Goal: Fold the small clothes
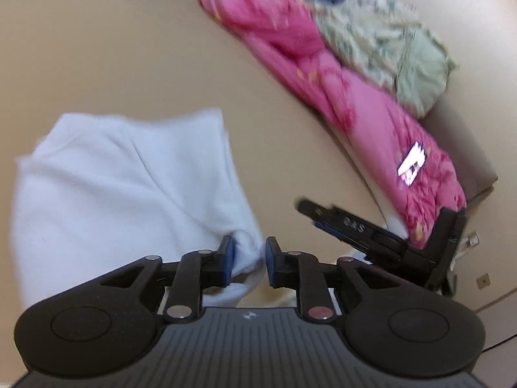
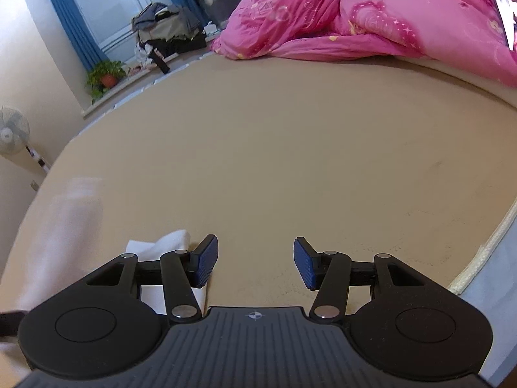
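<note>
A white garment [image 1: 122,187] hangs and drapes over the tan bed sheet [image 1: 129,48], blurred by motion. My left gripper [image 1: 248,258] is shut on a bunched corner of it, with the cloth pinched between the blue pads. In the right wrist view my right gripper [image 2: 255,263] stands open just above the sheet [image 2: 274,161], with nothing between its fingers. A white fold of the garment [image 2: 168,242] lies just left of its left finger, and more of it shows as a pale blur at the far left. The right gripper's black frame [image 1: 371,236] also shows to the right in the left wrist view.
A pink quilt [image 2: 387,22] is heaped along the far side of the bed, with a green patterned cloth [image 1: 387,48] on it. The bed's edge [image 2: 478,252] runs at the right. Beyond the bed are a potted plant [image 2: 106,77], dark clothes [image 2: 168,32] and a fan [image 2: 13,132].
</note>
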Demonstrator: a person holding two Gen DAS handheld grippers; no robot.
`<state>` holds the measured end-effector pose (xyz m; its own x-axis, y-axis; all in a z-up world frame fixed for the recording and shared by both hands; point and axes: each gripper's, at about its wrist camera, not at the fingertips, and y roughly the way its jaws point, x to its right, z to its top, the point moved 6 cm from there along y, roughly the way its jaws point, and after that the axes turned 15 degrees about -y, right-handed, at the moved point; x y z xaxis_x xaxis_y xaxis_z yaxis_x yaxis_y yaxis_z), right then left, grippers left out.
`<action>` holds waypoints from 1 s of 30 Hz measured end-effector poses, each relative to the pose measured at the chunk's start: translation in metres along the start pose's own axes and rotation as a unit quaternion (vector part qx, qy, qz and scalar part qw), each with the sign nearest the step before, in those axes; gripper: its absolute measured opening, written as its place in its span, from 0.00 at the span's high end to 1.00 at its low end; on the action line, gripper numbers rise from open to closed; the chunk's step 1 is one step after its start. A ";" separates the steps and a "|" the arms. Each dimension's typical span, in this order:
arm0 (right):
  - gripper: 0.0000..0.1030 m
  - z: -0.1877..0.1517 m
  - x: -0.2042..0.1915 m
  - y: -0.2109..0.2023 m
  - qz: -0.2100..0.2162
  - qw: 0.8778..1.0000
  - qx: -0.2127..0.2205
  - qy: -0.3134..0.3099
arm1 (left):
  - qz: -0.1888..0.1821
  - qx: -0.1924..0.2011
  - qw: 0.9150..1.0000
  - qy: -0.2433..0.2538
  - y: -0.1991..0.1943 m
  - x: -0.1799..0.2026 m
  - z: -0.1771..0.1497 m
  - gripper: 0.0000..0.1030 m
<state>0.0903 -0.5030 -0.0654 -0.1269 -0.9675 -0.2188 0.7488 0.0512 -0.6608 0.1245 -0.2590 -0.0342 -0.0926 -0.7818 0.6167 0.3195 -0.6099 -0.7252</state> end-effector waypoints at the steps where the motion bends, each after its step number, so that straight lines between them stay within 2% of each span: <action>1: 0.48 0.000 0.002 0.001 0.004 1.000 0.000 0.005 | -0.006 -0.011 1.000 0.004 0.009 0.007 -0.002 0.79; 3: 0.48 -0.001 0.005 0.003 0.014 1.000 -0.003 0.015 | -0.024 -0.008 1.000 0.012 0.008 0.010 0.001 0.76; 5: 0.47 -0.003 0.005 0.005 0.029 0.999 -0.008 0.018 | -0.032 0.005 0.999 0.022 -0.009 -0.005 0.005 0.75; 8: 0.47 -0.004 -0.001 0.010 0.068 0.997 -0.022 0.011 | 0.001 0.022 0.999 0.035 -0.034 -0.050 0.005 0.75; 10: 0.47 -0.007 -0.010 0.016 0.107 0.993 -0.043 0.016 | 0.015 0.007 0.999 0.039 -0.044 -0.081 -0.008 0.75; 12: 0.47 -0.012 -0.023 0.024 0.156 0.985 -0.072 0.020 | 0.033 -0.022 0.998 0.046 -0.038 -0.106 -0.028 0.75; 13: 0.47 -0.017 -0.031 0.028 0.177 0.980 -0.091 0.015 | 0.054 -0.041 0.996 0.054 -0.027 -0.117 -0.040 0.75; 15: 0.47 -0.031 -0.050 0.035 0.204 0.969 -0.140 -0.019 | 0.120 -0.084 0.986 0.086 -0.003 -0.142 -0.072 0.80; 16: 0.48 -0.039 -0.059 0.036 0.208 0.964 -0.162 -0.045 | 0.122 -0.079 0.983 0.111 -0.003 -0.143 -0.081 0.81; 17: 0.54 -0.047 -0.066 0.037 0.204 0.959 -0.182 -0.075 | 0.116 -0.069 0.982 0.134 -0.008 -0.138 -0.085 0.80; 18: 0.62 -0.054 -0.069 0.038 0.189 0.958 -0.192 -0.099 | 0.108 -0.079 0.981 0.139 -0.015 -0.134 -0.087 0.80; 19: 0.74 -0.055 -0.069 0.037 0.189 0.958 -0.191 -0.103 | 0.096 -0.087 0.982 0.133 -0.022 -0.132 -0.086 0.80; 20: 0.81 -0.055 -0.067 0.034 0.200 0.958 -0.184 -0.095 | 0.085 -0.084 0.984 0.134 -0.030 -0.130 -0.082 0.79; 23: 0.84 -0.047 -0.056 0.020 0.219 0.962 -0.152 -0.062 | 0.090 -0.052 0.978 0.181 -0.065 -0.127 -0.068 0.75; 26: 0.85 -0.045 -0.040 0.002 0.232 0.964 -0.130 -0.021 | 0.080 -0.032 0.977 0.197 -0.098 -0.136 -0.058 0.74; 28: 0.85 -0.054 -0.032 0.003 0.214 0.966 -0.145 -0.021 | 0.074 -0.021 0.977 0.199 -0.104 -0.136 -0.046 0.71; 30: 0.83 -0.068 -0.031 0.011 0.186 0.965 -0.178 -0.050 | 0.071 -0.013 0.978 0.198 -0.104 -0.137 -0.036 0.64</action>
<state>0.0582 -0.4555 -0.1151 0.1847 -0.8839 -0.4297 0.4564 0.4643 -0.7590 0.0698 -0.0933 -0.0543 -0.4080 -0.8452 0.3453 0.3330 -0.4899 -0.8057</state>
